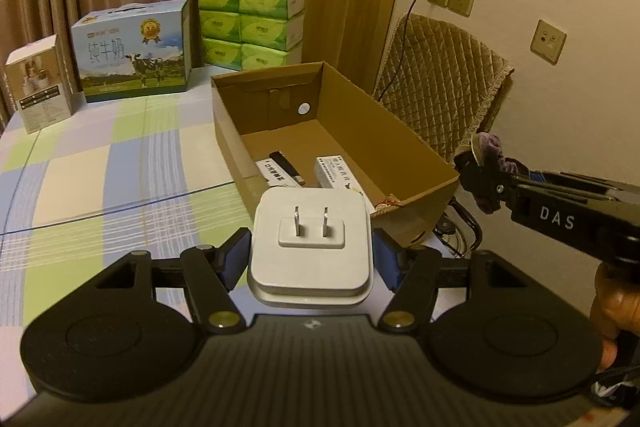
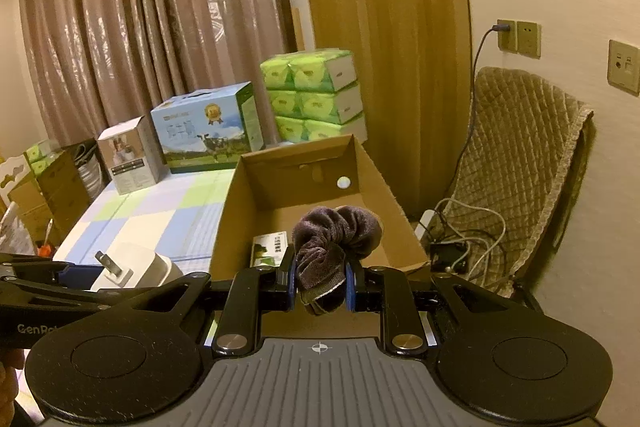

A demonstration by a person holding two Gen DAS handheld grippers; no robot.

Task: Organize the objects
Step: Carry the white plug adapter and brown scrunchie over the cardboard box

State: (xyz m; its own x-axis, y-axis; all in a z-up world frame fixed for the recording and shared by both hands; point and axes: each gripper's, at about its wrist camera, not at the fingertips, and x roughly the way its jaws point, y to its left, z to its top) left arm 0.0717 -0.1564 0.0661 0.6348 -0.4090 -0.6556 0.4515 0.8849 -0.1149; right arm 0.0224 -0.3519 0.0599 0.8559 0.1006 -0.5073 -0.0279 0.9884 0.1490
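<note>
Cardboard box (image 1: 400,151), open-topped, stands at the table's (image 1: 100,163) right edge; all positions below are referred to it. Left gripper (image 1: 310,251), short of the box's near wall, is closed on a white plug adapter (image 1: 310,247), prongs facing the box, blue pads against both its sides. Right gripper (image 2: 320,285), at the box's near rim, is nearly shut and pinches a dark purple scrunchie (image 2: 336,231) that bulges above the fingers. Inside the box, near end: two small white cartons (image 1: 336,173) and a black item (image 1: 286,167); its far half is bare. Left of the box lies open checked cloth. Milk carton (image 1: 132,55) and tissue packs (image 1: 252,23) stand beyond its far wall.
</note>
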